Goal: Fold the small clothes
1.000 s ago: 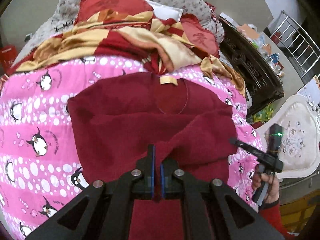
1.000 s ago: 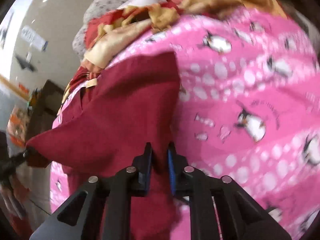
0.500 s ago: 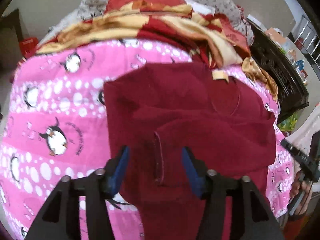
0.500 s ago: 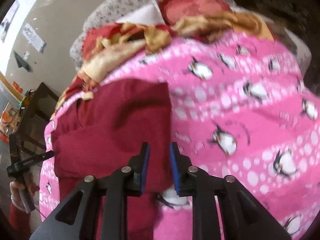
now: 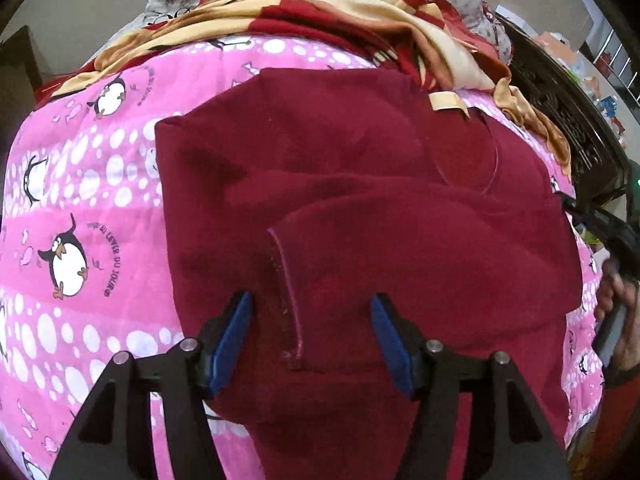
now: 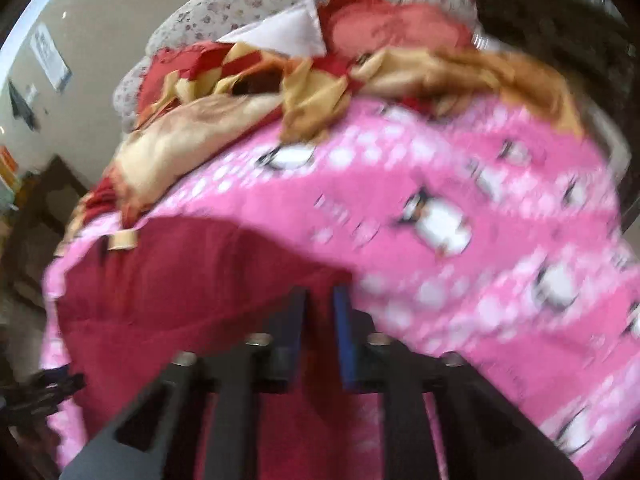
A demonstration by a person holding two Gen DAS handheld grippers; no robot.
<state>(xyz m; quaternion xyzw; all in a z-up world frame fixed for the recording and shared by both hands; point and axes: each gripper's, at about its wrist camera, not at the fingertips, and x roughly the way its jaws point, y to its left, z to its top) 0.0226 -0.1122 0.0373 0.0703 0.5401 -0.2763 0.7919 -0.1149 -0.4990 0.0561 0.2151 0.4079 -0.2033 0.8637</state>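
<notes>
With my left gripper [image 5: 310,332] opening and spread over the sleeve cuff [image 5: 286,296] I've laid across the maroon sweater [image 5: 320,184] mid-bed on the pink penguin blanket [image 5: 80,200], I'd lift clear straight while my right gripper [image 6: 320,320], closing on maroon cloth, keeps tension.

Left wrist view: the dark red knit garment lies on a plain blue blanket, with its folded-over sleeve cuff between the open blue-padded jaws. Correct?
Not quite. The left wrist view shows the dark red knit garment lying on a pink blanket printed with penguins and white dots, not a plain blue one. The rest holds: the sleeve cuff sits between the left gripper's jaws, which are opening.
</notes>
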